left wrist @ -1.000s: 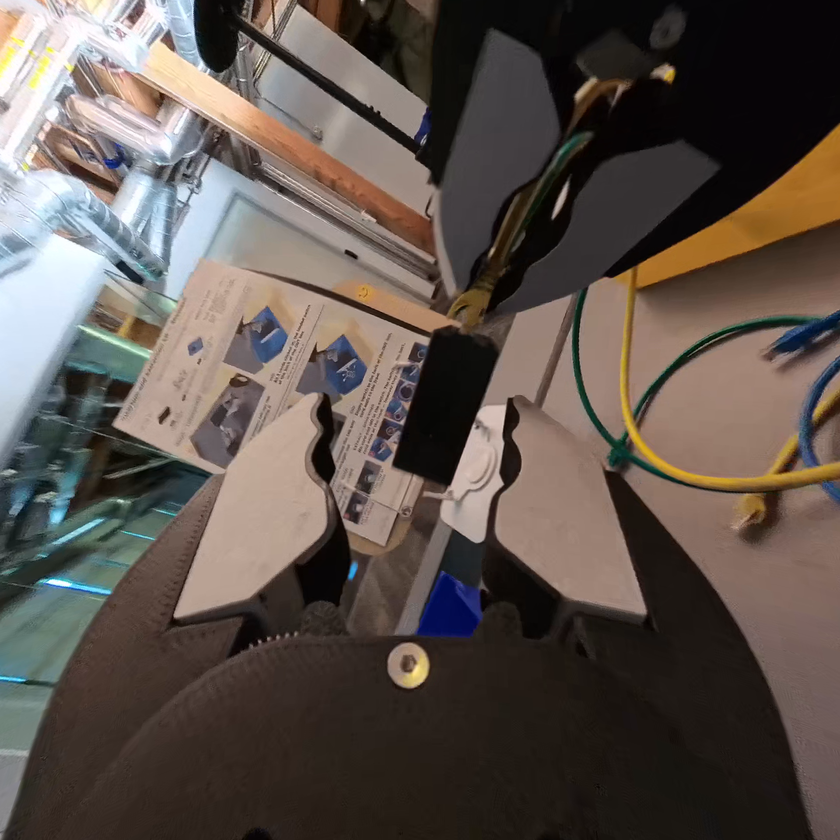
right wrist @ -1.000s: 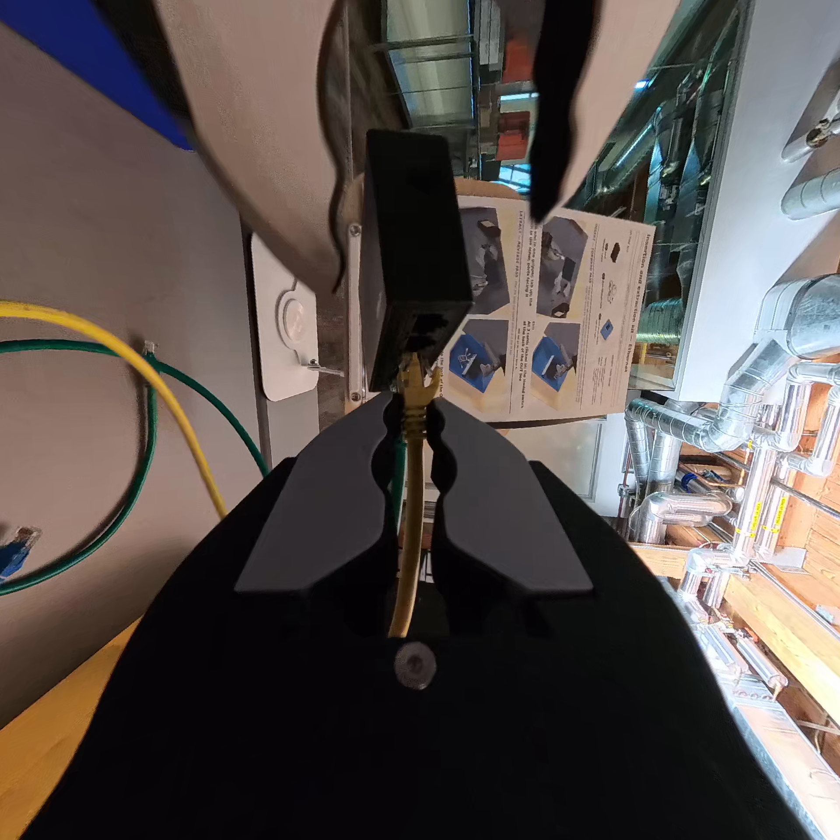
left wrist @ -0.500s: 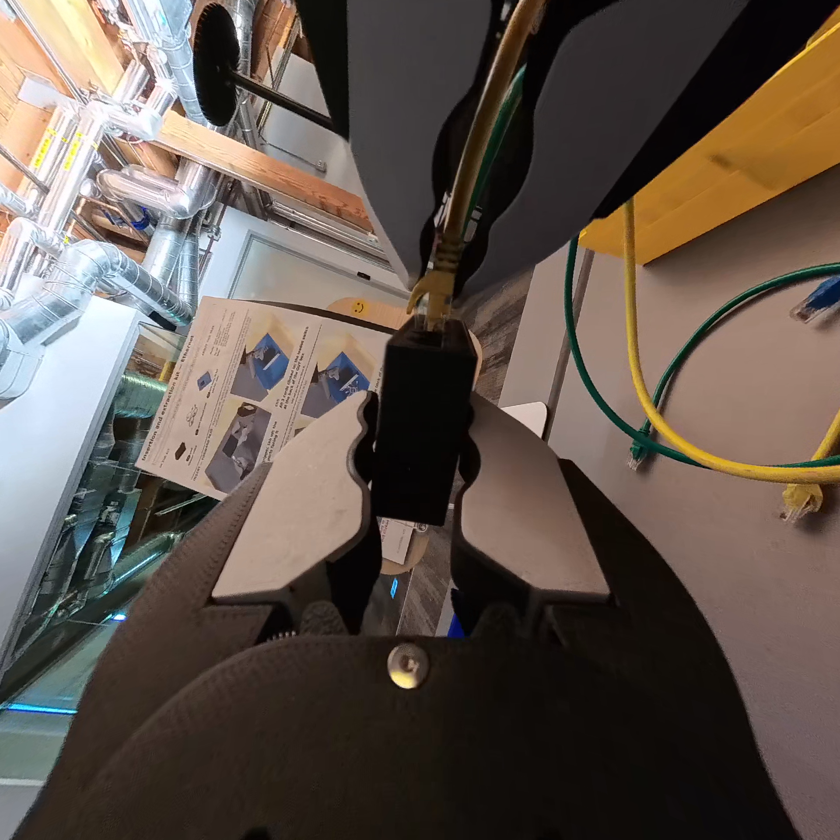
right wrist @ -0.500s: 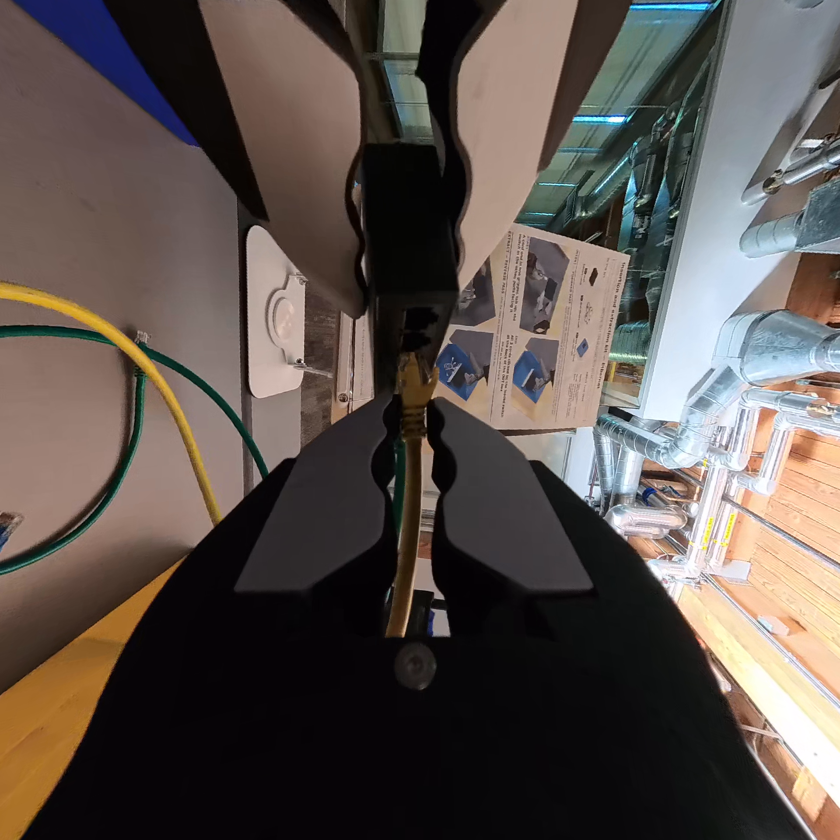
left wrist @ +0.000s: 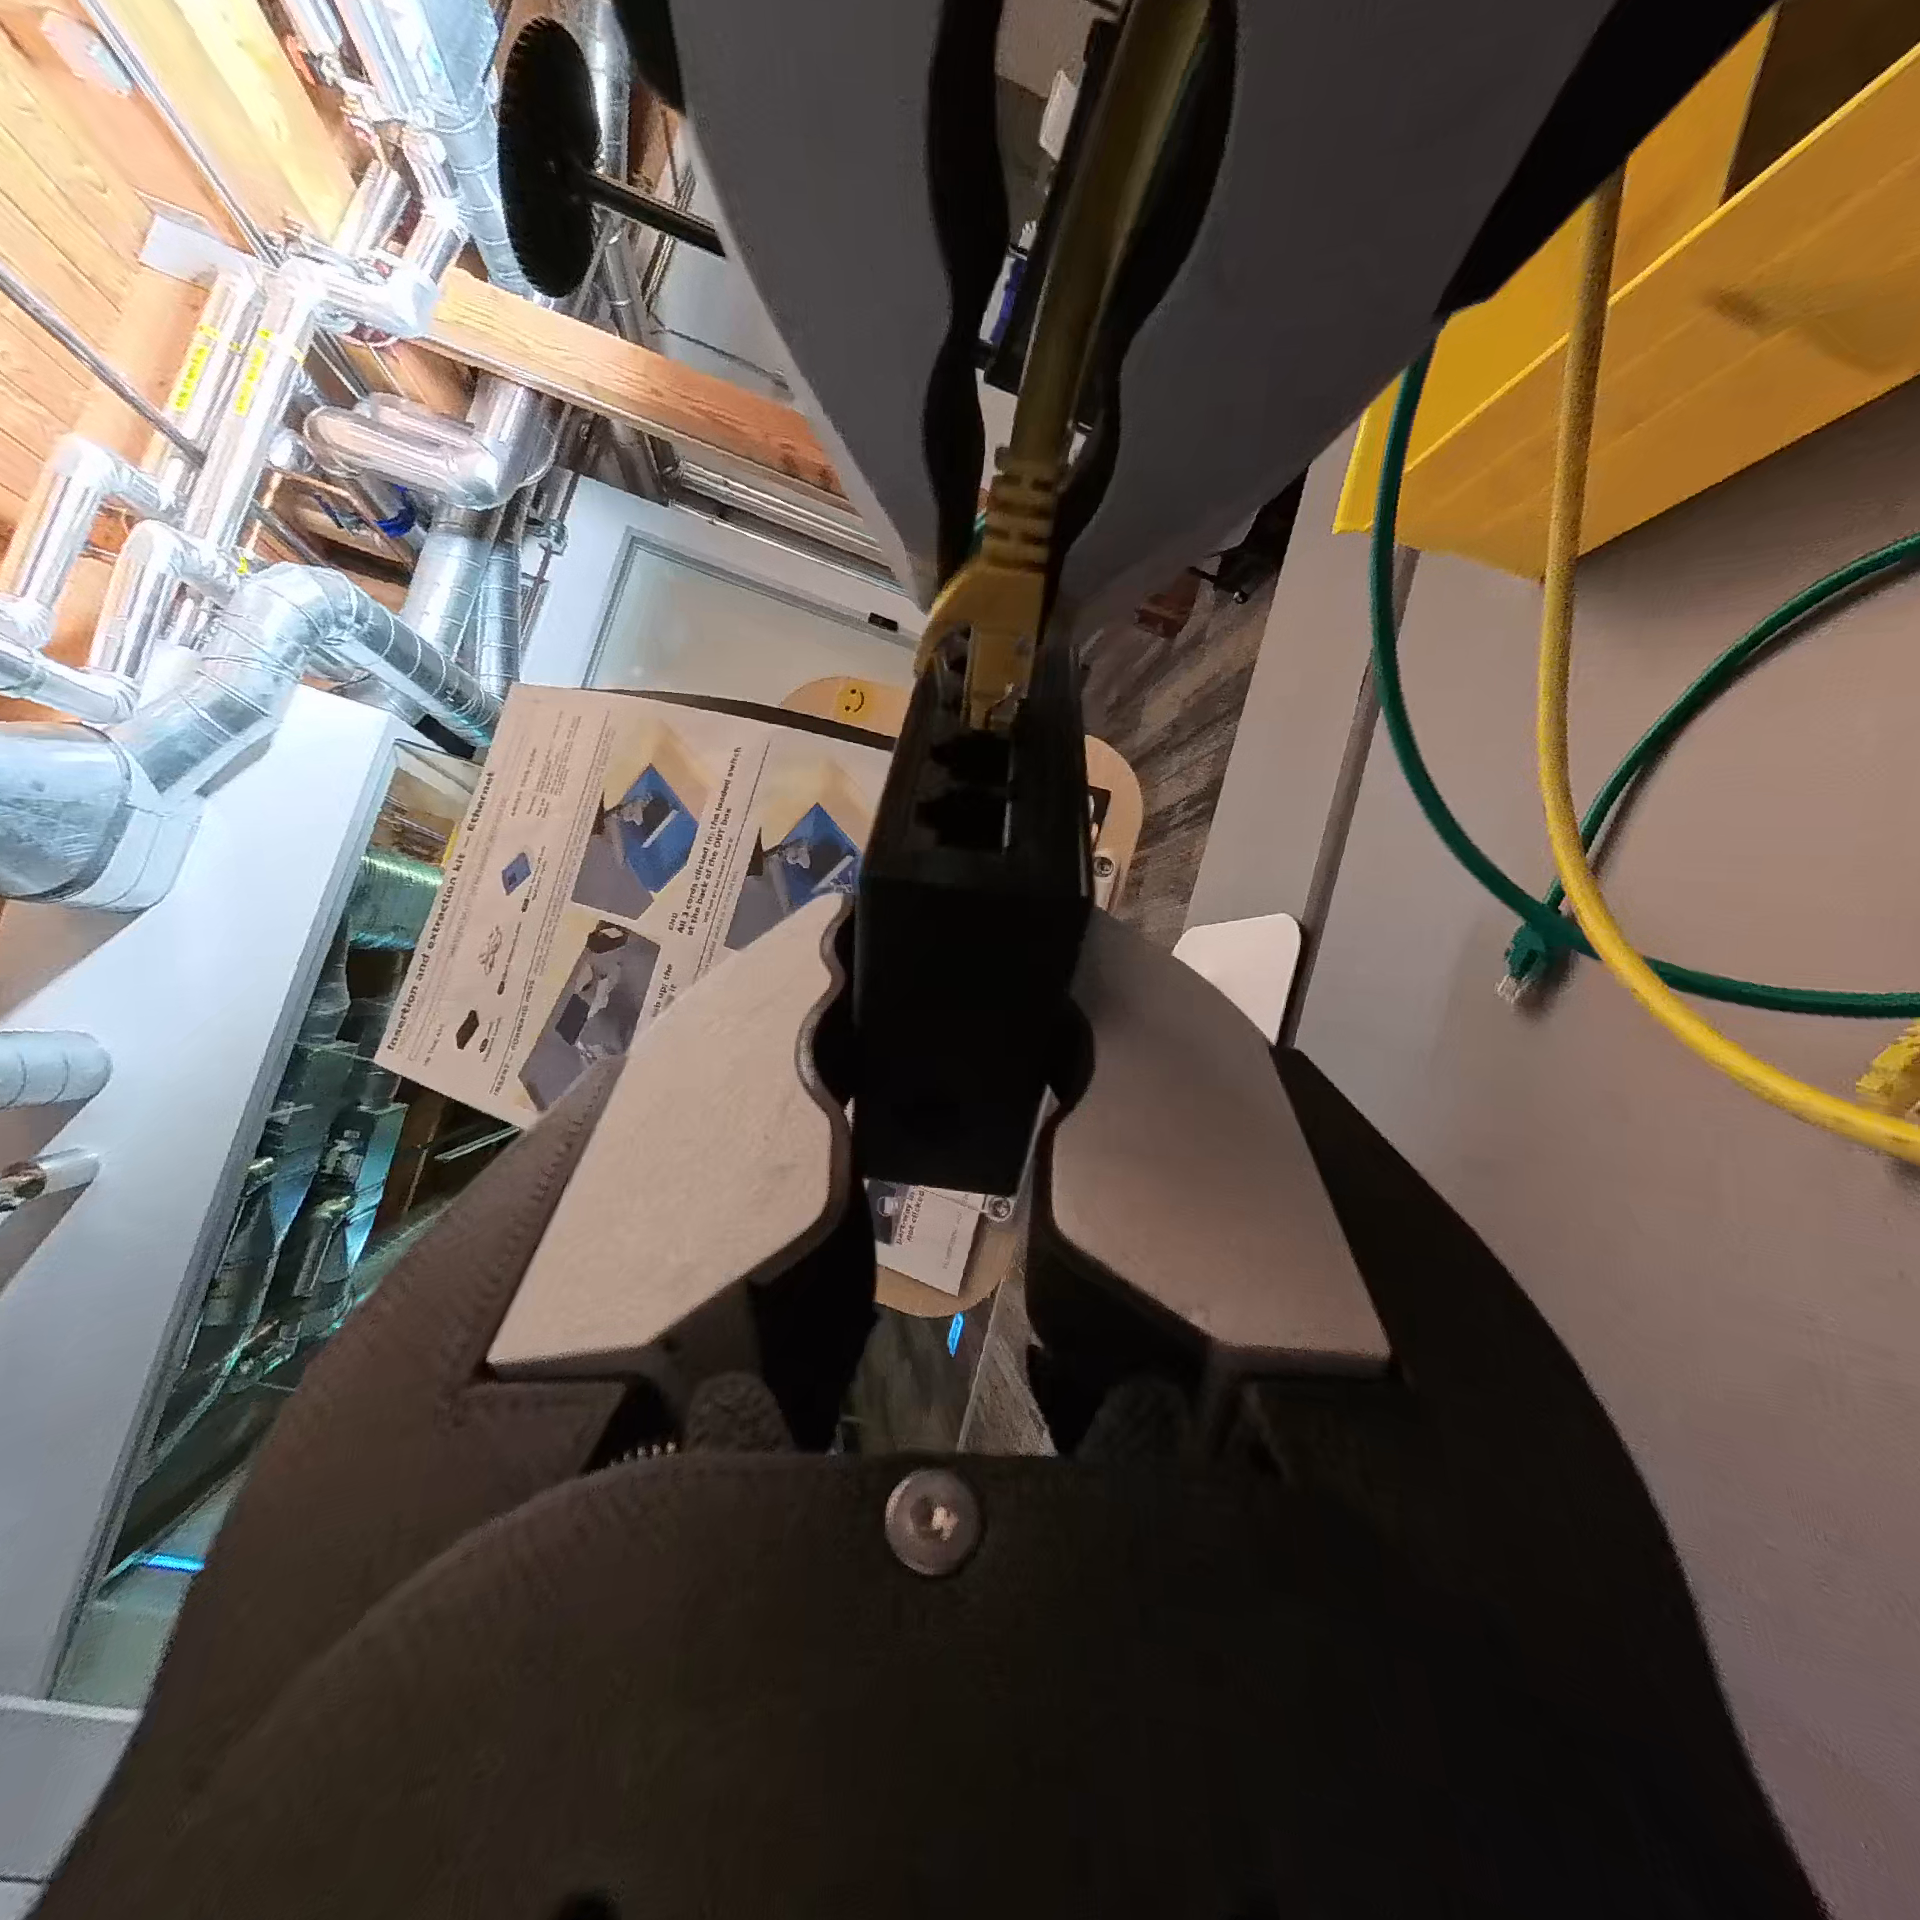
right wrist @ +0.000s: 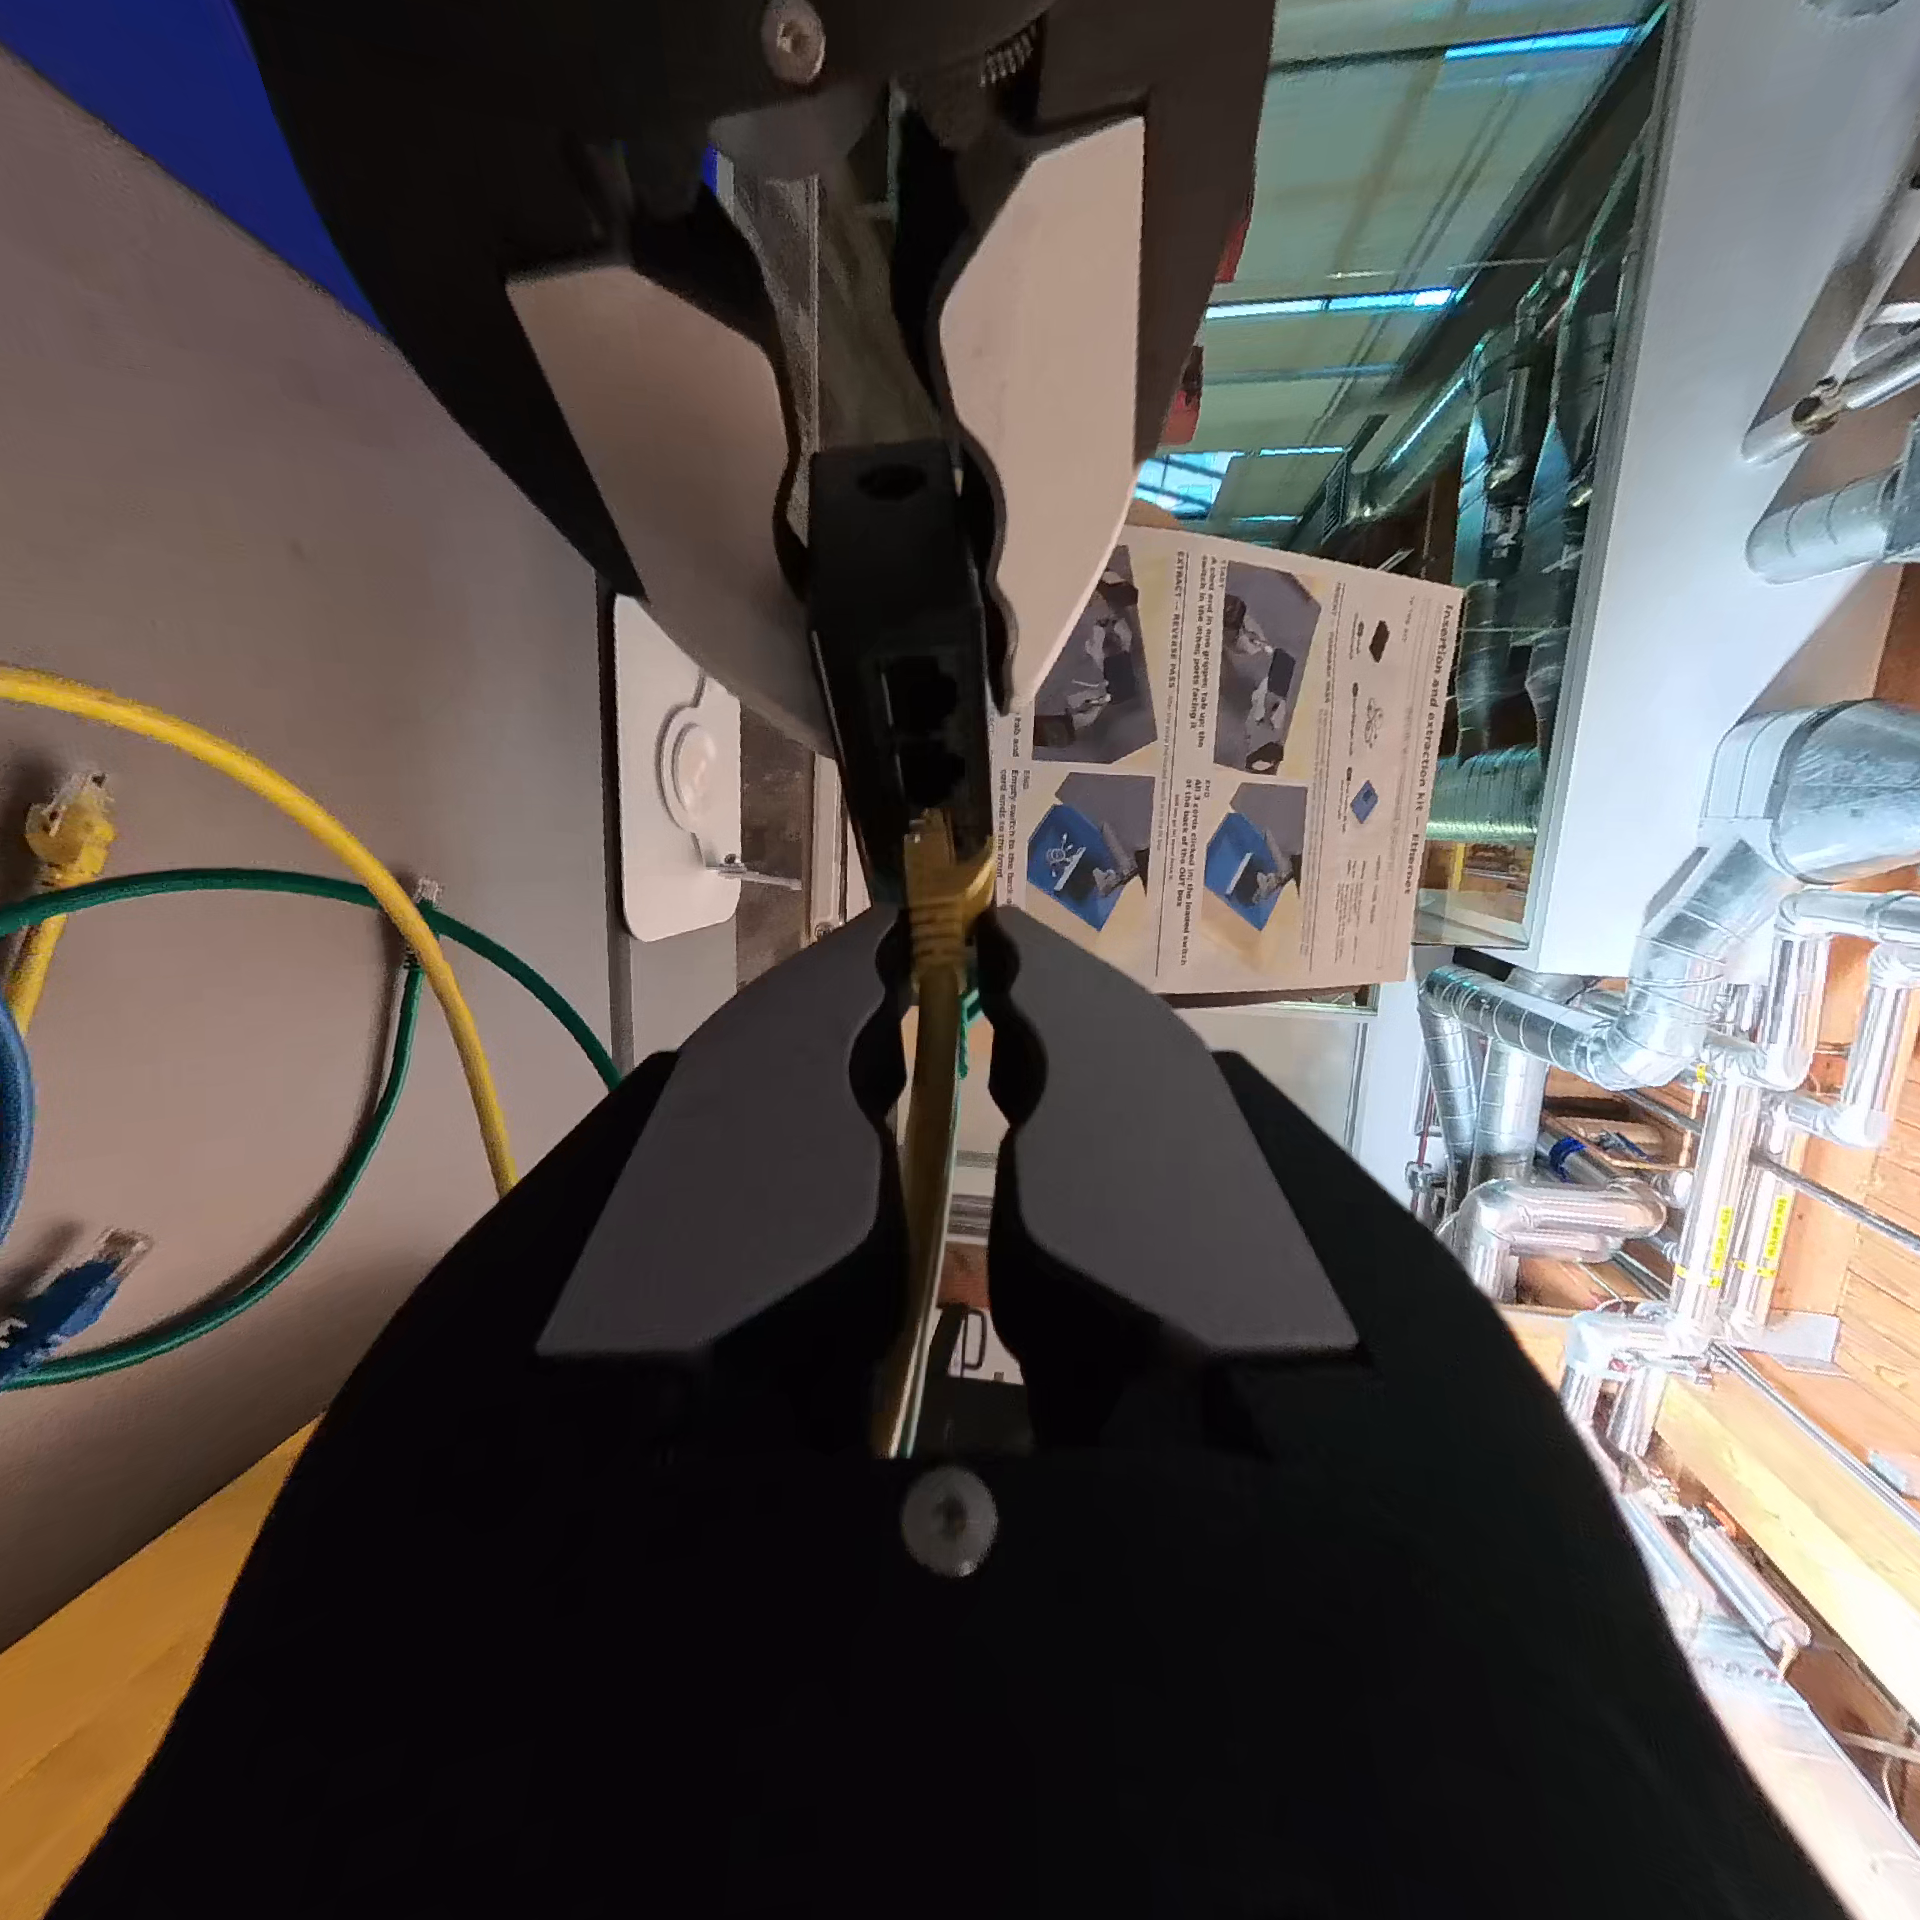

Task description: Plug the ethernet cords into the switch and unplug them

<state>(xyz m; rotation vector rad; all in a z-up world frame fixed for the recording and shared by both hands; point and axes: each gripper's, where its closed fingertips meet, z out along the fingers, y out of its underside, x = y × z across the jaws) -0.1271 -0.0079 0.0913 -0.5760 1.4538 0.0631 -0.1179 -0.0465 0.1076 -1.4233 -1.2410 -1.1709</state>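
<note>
Holding the black switch (left wrist: 966,997) clamped in the left gripper (left wrist: 951,1023), right gripper (right wrist: 938,971) closed on the yellow cord (right wrist: 928,1122).
Cord's plug (right wrist: 940,868) sits at an end port, full seating unclear; printed instruction sheet (right wrist: 1278,769) behind carries text and photos; green cord (left wrist: 1475,831) loose on grey table (left wrist: 1714,1403).

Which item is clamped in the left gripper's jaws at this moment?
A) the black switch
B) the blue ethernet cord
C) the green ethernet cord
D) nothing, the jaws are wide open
A: in the left wrist view the left gripper has its jaws closed against both sides of the black switch, while the right gripper holds the yellow cord at one of its ports.
</note>
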